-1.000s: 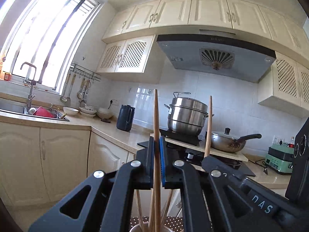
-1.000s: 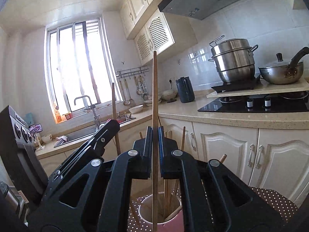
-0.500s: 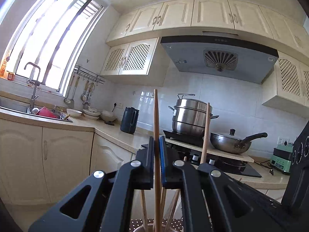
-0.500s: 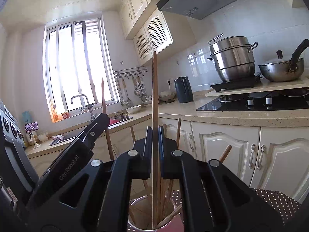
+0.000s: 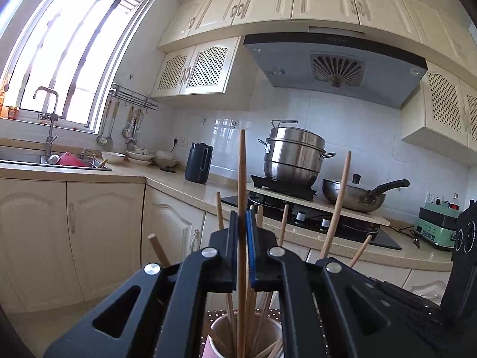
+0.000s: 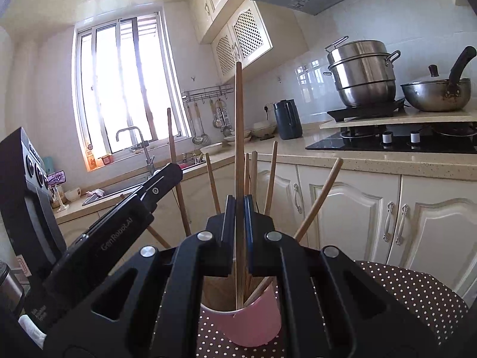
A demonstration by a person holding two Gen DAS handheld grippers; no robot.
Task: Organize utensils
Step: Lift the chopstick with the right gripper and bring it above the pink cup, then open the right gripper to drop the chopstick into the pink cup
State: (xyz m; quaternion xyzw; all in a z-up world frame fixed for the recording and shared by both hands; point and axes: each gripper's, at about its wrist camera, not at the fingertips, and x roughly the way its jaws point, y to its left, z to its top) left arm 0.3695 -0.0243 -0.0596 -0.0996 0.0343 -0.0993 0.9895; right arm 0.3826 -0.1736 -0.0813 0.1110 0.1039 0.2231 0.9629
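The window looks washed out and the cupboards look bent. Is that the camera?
Yes. Left wrist view: the window blows out white, and the fisheye lens bows the cupboards. Right wrist view: same glare at the window, corners dark; the chopstick stays sharp.

wooden chopsticks [image 6: 239, 137] — matt; pink cup [image 6: 253, 322] — smooth, glossy.

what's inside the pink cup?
Pink cup holds several loose wooden chopsticks, plus lower ends of the two held by the left gripper and right gripper. Cup bottom hidden by fingers.
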